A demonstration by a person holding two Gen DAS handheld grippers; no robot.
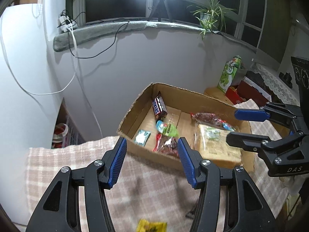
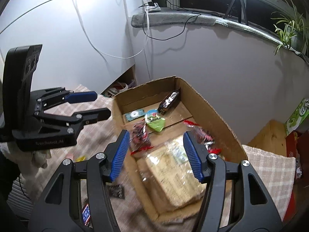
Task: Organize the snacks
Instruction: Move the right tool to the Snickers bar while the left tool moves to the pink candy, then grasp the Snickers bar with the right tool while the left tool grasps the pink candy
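An open cardboard box (image 1: 135, 147) (image 2: 218, 116) rests on a plaid cloth. Inside lie a Snickers bar (image 1: 159, 108) (image 2: 170, 101), a green packet (image 1: 169, 129) (image 2: 155, 122), a teal packet (image 1: 142, 137) (image 2: 134, 114), two red-wrapped snacks (image 1: 168, 145) (image 2: 140, 135) and a bagged loaf of bread (image 1: 218, 147) (image 2: 173, 170). My left gripper (image 1: 152, 154) (image 2: 103, 105) hangs open at the box's near-left rim with nothing between its pads. My right gripper (image 2: 156, 147) (image 1: 231, 125) hangs open just above the bread, not touching it.
Outside the box, a yellow packet (image 1: 151, 226), a dark packet (image 2: 115, 191) and a blue-red packet (image 2: 86, 212) lie on the plaid cloth (image 1: 77, 164). A green carton (image 1: 229, 75) and a red box (image 1: 234, 95) stand on a wooden stool to the right. The wall is close behind the box.
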